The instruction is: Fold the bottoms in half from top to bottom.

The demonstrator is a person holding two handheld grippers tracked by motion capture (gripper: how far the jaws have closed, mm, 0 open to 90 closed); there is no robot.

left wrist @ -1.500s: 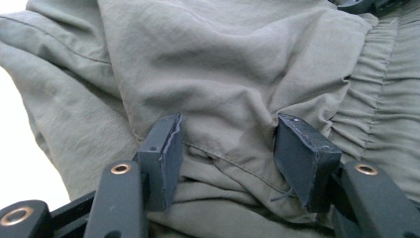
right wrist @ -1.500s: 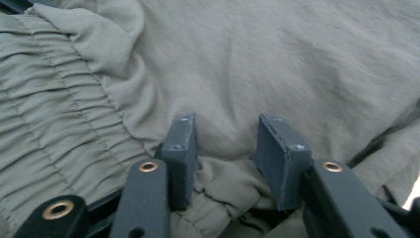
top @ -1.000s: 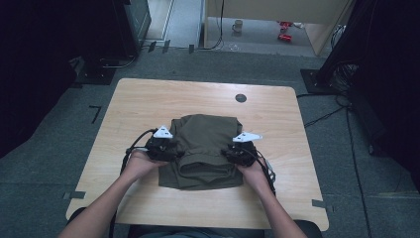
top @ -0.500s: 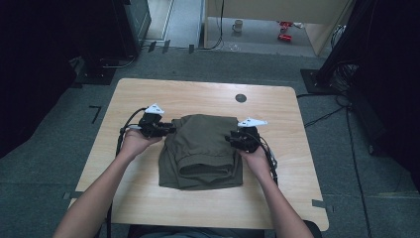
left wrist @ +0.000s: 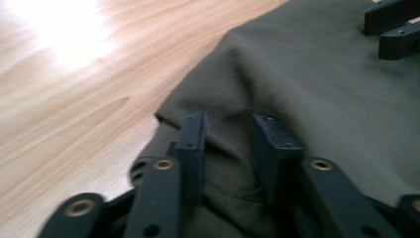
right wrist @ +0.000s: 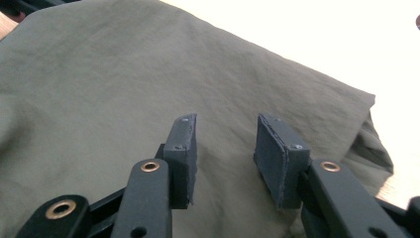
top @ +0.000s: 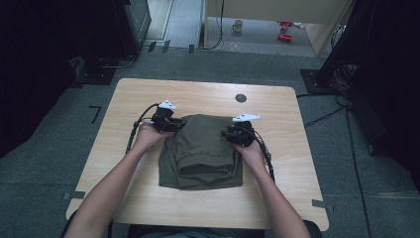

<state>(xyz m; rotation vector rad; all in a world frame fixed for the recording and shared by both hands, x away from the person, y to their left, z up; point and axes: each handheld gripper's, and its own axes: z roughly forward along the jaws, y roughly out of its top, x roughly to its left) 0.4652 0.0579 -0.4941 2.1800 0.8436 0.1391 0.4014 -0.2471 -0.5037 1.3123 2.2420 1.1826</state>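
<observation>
A folded olive-green garment (top: 200, 153) lies flat near the middle of the light wooden desk (top: 148, 89), its folded thick edge toward the person and its far edge rounded. The left gripper (top: 173, 124) rests at the garment's far left corner, held by the person's left hand (top: 146, 136); the right gripper (top: 232, 135) sits at the garment's right edge near its far corner, held by the right hand (top: 252, 151). In the left gripper view, the fingers (left wrist: 193, 148) stand apart with a bunched fold of the cloth (left wrist: 297, 79) rising between them, and bare desk wood (left wrist: 64, 89) lies just beyond the garment's edge; the other gripper's tips (left wrist: 391, 25) show at the far side of the cloth. In the right gripper view, the fingers (right wrist: 181, 153) are also spread apart, hovering close over the cloth (right wrist: 124, 74) with nothing pinched, and the garment's corner (right wrist: 366, 99) meets bright desk surface beyond. A small dark round spot (top: 241, 98) marks the desk beyond the garment. Black cables (top: 133, 131) trail from each gripper along the forearms.
</observation>
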